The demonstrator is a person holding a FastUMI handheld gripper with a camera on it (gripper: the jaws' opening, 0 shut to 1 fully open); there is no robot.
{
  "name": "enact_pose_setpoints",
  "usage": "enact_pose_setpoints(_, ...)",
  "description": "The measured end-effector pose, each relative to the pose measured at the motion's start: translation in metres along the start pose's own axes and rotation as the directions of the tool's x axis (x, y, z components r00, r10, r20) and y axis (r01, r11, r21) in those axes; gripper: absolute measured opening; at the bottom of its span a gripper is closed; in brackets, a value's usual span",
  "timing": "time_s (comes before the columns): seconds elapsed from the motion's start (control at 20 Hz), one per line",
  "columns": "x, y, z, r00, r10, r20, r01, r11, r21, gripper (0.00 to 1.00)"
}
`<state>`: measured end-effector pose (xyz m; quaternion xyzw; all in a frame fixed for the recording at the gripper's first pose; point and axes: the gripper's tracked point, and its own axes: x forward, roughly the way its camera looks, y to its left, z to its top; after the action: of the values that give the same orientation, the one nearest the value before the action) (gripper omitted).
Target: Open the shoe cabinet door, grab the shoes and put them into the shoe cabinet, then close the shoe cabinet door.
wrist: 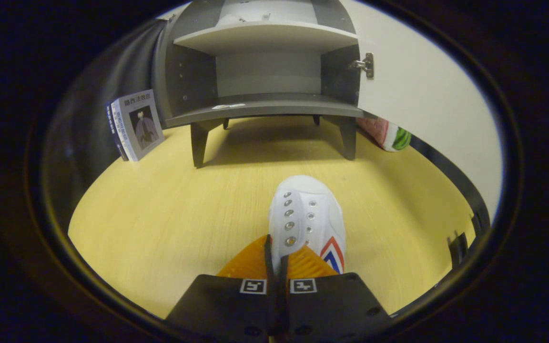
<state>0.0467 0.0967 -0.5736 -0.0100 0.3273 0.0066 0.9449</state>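
Gripper [277, 259] fingers are pinched nearly together on the near edge of a white shoe [309, 221], which points away over the yellow floor [160, 214]. Well beyond them stands the shoe cabinet [265, 81], its door [417, 95] swung open rightward, its lower compartment holding no shoe. A book [136, 125] leans left of it.

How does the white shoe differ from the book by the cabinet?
The white shoe sits pinched in the nearly closed claw, out on the open table, toe toward the cabinet; the book stands upright beside the cabinet's left side, touched by nothing. The shoe is rounded, with metal eyelets and a red and blue mark; the book is flat-faced and rectangular. Both rest over the same yellow table.
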Motion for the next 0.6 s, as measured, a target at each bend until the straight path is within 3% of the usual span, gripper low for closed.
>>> enact_pose_setpoints(0.4, -0.022, 0.0, 0.018, 1.0, 0.008, -0.005, -0.008, 1.0, -0.005, 0.03)
enact_pose_setpoints(0.6, -0.059, -0.001, 0.059, 0.999, 0.001, 0.044, 0.0, 1.0, -0.007, 0.03)
